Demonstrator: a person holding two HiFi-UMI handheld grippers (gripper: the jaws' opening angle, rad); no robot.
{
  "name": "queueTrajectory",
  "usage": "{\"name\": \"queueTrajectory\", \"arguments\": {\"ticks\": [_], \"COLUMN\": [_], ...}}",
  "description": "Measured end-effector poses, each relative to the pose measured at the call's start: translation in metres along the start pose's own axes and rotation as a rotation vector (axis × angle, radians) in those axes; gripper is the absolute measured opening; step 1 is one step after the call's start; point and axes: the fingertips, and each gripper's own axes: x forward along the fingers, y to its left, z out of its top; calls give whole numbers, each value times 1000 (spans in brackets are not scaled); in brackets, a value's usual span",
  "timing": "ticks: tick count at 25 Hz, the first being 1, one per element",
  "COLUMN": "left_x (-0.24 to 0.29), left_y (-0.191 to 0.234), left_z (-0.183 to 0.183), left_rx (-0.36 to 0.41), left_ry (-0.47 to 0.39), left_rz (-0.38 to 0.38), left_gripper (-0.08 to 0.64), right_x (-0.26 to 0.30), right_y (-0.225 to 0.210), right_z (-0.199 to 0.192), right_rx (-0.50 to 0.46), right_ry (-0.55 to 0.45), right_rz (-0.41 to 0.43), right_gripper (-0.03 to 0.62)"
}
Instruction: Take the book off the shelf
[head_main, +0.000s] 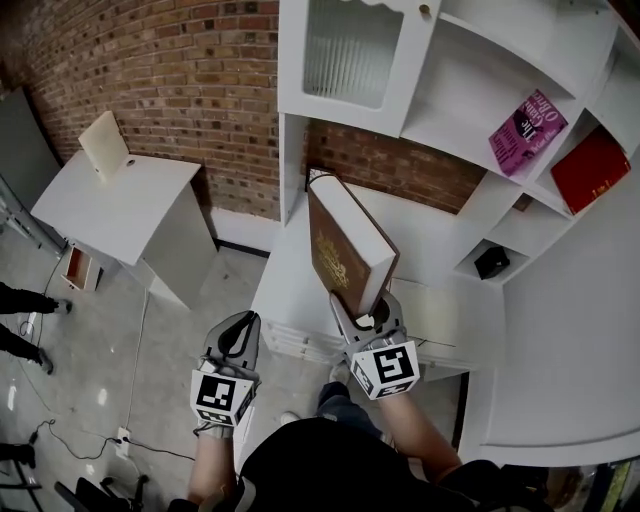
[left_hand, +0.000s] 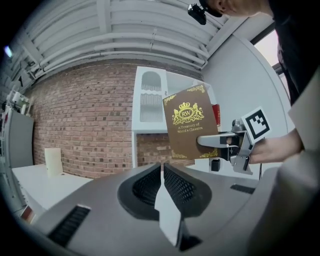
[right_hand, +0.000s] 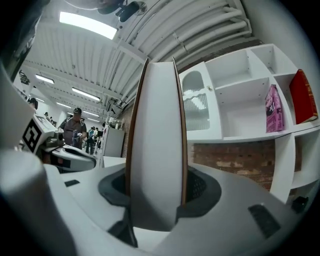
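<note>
The book in the right gripper has a matt brown cover, leather-like, with shiny gold stamping. Its page block is plain white paper. Both gripper shells look like matt grey plastic. The left gripper has black pads with a rough, gridded texture. Beyond the right gripper the shelf is smooth, white and painted, with a ribbed glass door. A pink book there has a glossy cover. The wall is rough brick. Below the left gripper the floor shines — polished, mirroring lights.
</note>
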Motion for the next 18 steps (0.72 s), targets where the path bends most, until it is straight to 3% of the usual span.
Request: {"name": "queueTrajectory", "arguments": {"ticks": [7,18], "left_x": [-28,-60], "left_y": [15,34], "left_z": [-11,-19], "left_rx": [5,17], "left_ry": [16,47], "left_rz": [56,134], "left_gripper": [11,11], "right_x": [3,12], "right_y": [45,86], "right_z": [-19,-35], "right_rx": [4,-3], "right_ry": [14,22], "right_rz": [116,217], "right_gripper": [222,222]}}
